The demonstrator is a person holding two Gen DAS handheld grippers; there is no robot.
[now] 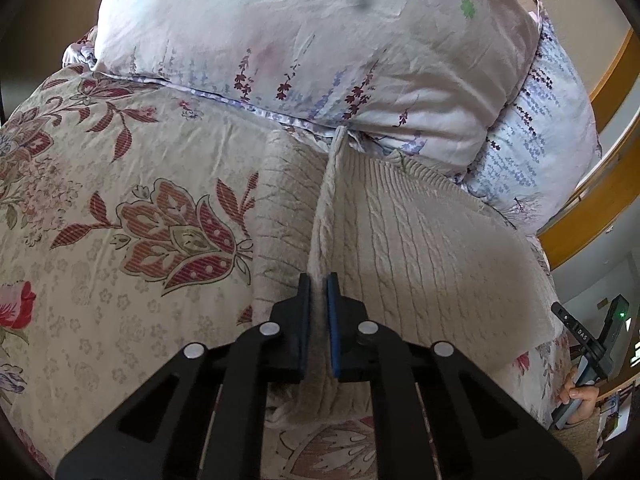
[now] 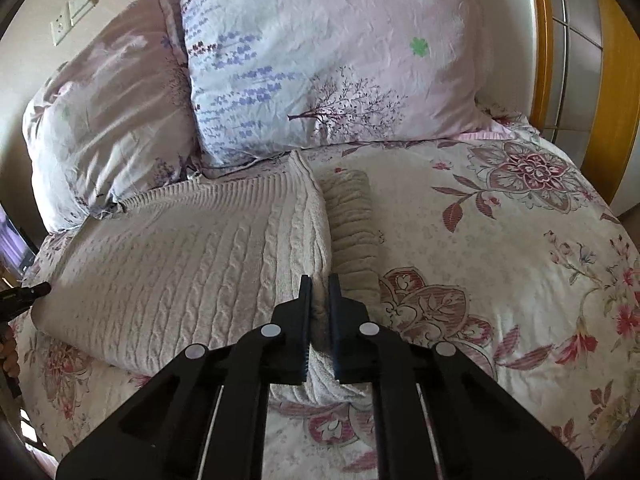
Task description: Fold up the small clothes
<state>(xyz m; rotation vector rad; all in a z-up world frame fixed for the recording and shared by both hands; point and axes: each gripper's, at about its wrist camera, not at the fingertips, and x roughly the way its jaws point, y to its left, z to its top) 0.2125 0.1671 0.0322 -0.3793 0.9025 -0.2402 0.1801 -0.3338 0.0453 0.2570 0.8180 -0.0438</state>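
Note:
A cream cable-knit sweater point(image 1: 420, 248) lies on the floral bedspread point(image 1: 120, 184), its far end against the pillows. My left gripper point(image 1: 319, 286) is shut on a raised edge of the knit, which stands up as a ridge running away from the jaws. In the right wrist view the same sweater point(image 2: 180, 256) spreads to the left, and my right gripper point(image 2: 320, 286) is shut on its opposite raised edge. A ribbed sleeve or cuff point(image 2: 352, 220) lies just right of that ridge.
Two floral pillows point(image 1: 300, 40) point(image 2: 340, 60) lean at the head of the bed. A wooden bed frame point(image 1: 592, 200) curves along the right. The other gripper and hand point(image 1: 580, 360) show at the far right. Wall sockets point(image 2: 74, 10) are on the left wall.

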